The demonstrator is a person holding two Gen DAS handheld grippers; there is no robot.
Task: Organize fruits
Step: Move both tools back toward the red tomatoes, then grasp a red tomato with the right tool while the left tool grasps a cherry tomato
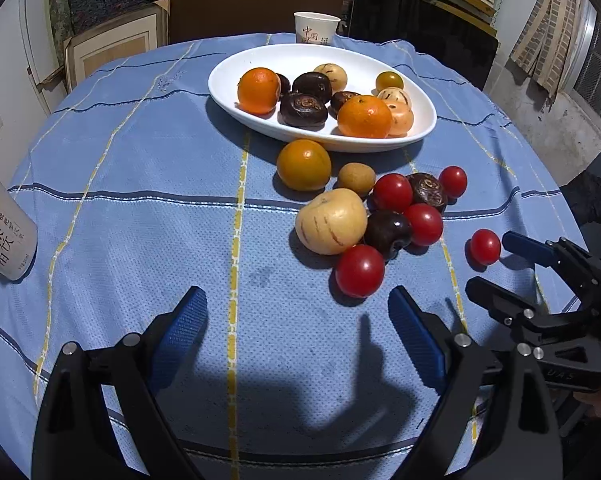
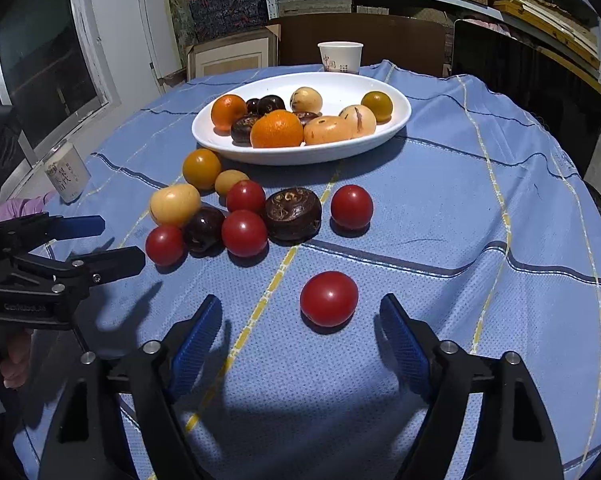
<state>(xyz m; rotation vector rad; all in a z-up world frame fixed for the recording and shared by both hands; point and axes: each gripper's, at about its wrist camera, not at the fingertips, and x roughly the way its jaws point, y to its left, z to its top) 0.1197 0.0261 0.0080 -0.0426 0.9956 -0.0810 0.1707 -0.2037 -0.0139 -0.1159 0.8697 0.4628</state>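
While the right gripper point(image 2: 300, 312) stood wide, it held nothing.
The lone red tomato point(image 2: 329, 298) lay just beyond its fingertips, right of centre, untouched.

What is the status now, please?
Left gripper open, empty. Right gripper open, lone tomato just ahead, not gripped. Path clear.
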